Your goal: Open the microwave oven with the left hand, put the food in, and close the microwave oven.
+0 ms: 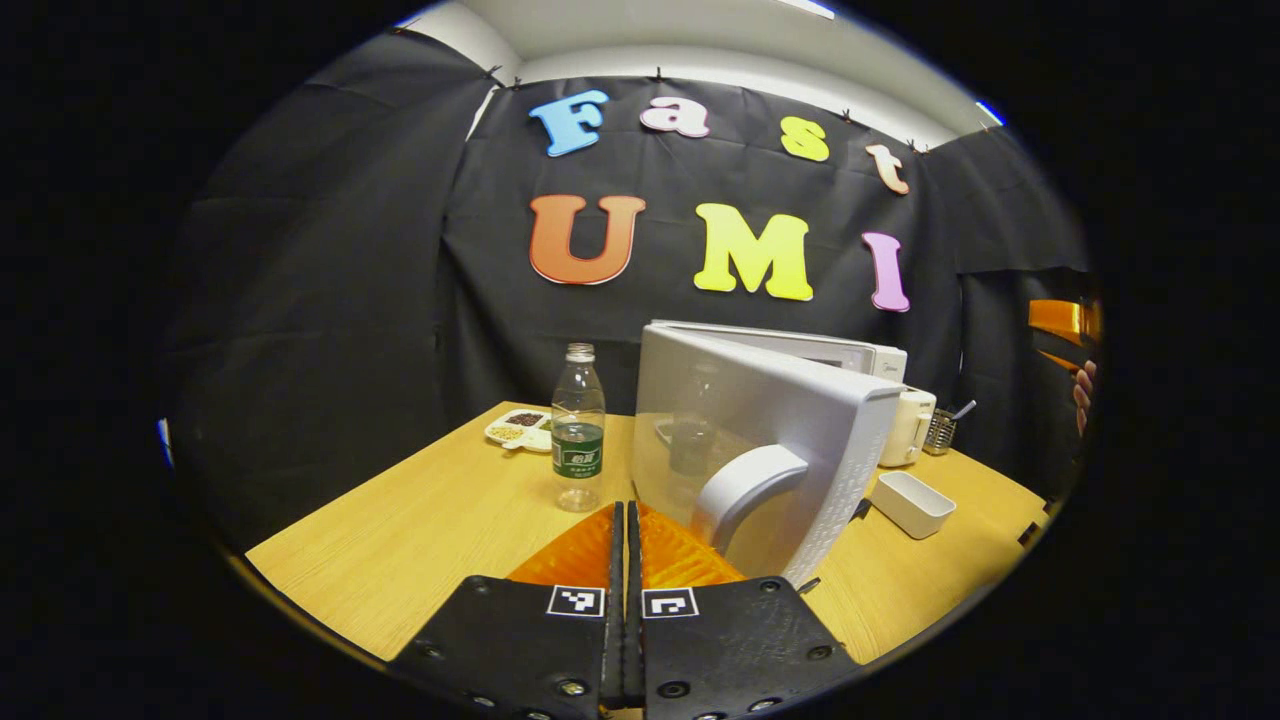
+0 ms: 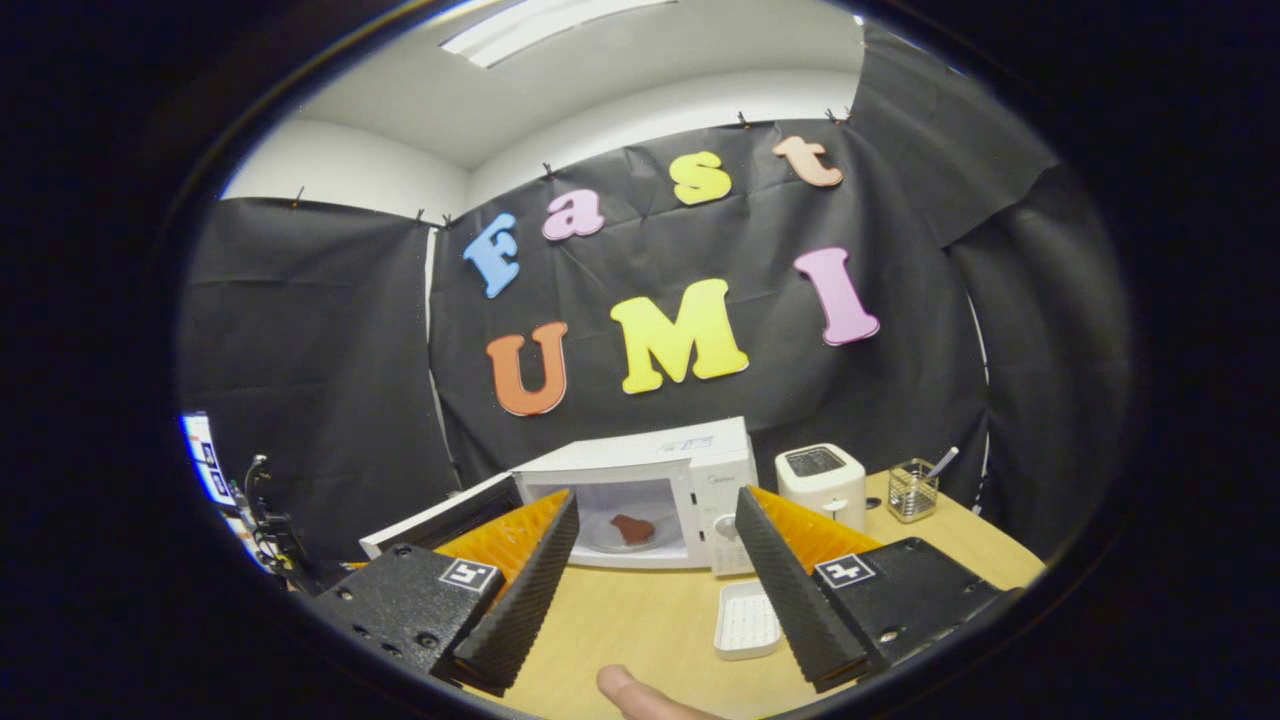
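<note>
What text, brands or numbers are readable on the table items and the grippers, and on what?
Nothing reads clearly.
bottle label: green, print too blurred to read.
microwave front mark and top sticker: too small to read.
left gripper and right gripper tags: black-and-white square patterns, no words.

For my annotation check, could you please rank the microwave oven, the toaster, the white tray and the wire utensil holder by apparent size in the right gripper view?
1. microwave oven
2. toaster
3. white tray, close to the toaster in apparent size and nearer the camera, so unsure
4. wire utensil holder
</note>
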Available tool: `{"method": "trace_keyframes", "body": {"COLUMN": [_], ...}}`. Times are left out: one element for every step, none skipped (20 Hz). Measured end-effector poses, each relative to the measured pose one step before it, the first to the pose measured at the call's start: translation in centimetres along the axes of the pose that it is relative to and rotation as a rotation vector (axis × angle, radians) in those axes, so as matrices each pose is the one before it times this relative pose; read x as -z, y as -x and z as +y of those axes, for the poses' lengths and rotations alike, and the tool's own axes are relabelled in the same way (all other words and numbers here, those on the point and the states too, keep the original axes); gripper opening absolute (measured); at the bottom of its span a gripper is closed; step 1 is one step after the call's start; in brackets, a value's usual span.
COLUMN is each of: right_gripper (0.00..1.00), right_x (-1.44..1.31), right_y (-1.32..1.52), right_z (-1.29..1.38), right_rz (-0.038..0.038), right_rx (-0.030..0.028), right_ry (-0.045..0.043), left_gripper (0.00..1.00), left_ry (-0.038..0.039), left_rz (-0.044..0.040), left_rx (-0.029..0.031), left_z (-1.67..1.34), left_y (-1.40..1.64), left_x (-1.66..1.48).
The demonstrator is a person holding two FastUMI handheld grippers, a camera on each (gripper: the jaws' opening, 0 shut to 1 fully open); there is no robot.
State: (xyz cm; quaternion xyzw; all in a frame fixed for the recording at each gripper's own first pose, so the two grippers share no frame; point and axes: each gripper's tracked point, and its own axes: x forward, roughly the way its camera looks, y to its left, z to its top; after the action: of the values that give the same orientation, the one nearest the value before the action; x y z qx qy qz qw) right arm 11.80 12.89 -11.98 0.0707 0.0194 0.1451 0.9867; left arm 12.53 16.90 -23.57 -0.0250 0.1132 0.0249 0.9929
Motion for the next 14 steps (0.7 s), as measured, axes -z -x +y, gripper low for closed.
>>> {"method": "trace_keyframes", "body": {"right_gripper": [0.89, 1.00, 1.00, 1.00, 0.89, 0.89, 0.89, 0.89, 1.00, 0.89, 0.89, 0.89, 1.00, 1.00], "right_x": [-0.073, -0.148, -0.198, -0.124, -0.076, -0.118, -0.114, 0.025, -0.104, 0.015, 0.005, 0.018, -0.010, -0.041], "right_y": [-0.001, 0.082, -0.074, 0.116, 0.005, -0.148, -0.126, 0.033, -0.018, 0.108, 0.030, -0.061, -0.071, -0.079], "right_z": [-0.201, -0.236, -0.201, -0.271, -0.197, -0.297, -0.171, -0.315, -0.400, -0.464, -0.531, -0.506, -0.560, -0.544], "right_rz": [-0.00319, -0.00451, -0.00363, -0.00539, -0.00482, -0.00354, -0.00082, -0.00314, -0.00450, -0.00212, -0.00229, -0.00137, 0.00091, 0.00052], "right_rx": [0.00110, 0.00108, 0.00011, -0.00160, -0.00185, -0.00106, -0.00396, -0.00193, 0.00142, 0.00446, 0.00575, 0.00599, 0.00797, 0.00835], "right_ry": [0.00438, 0.00396, 0.00303, 0.00110, 0.00012, -0.00269, -0.00271, -0.00363, -0.00239, -0.00035, -0.00166, -0.00424, -0.00628, -0.00686], "left_gripper": [0.00, 0.00, 0.00, 0.00, 0.00, 0.00, 0.00, 0.00, 0.00, 0.00, 0.00, 0.00, 0.00, 0.00], "left_ry": [0.00144, 0.00326, 0.00479, 0.00386, 0.00146, 0.00227, 0.00145, 0.00121, -0.00346, -0.00632, -0.00317, -0.00377, -0.00604, -0.01362], "left_rz": [0.00161, -0.00315, -0.00270, -0.00084, -0.00072, 0.00446, 0.00400, 0.00203, 0.00139, 0.00125, 0.00064, -0.00067, -0.00014, -0.00307], "left_rx": [0.01412, 0.01288, 0.01955, 0.01531, 0.01351, 0.01581, 0.01797, 0.01579, 0.01296, 0.01051, 0.01235, 0.01380, 0.01193, 0.00670], "left_z": [-0.883, -0.763, -1.007, -0.866, -0.768, -0.732, -0.702, -0.791, -0.584, -0.568, -0.612, -0.712, -0.704, -0.481], "left_y": [-0.238, -0.417, -0.436, -0.370, -0.444, -0.572, -0.658, -0.612, -0.652, -0.823, -0.636, -0.836, -0.798, -0.484], "left_x": [0.005, -0.273, -0.012, 0.009, 0.039, -0.075, 0.082, 0.004, -0.004, 0.035, -0.207, -0.187, -0.178, -0.180]}}
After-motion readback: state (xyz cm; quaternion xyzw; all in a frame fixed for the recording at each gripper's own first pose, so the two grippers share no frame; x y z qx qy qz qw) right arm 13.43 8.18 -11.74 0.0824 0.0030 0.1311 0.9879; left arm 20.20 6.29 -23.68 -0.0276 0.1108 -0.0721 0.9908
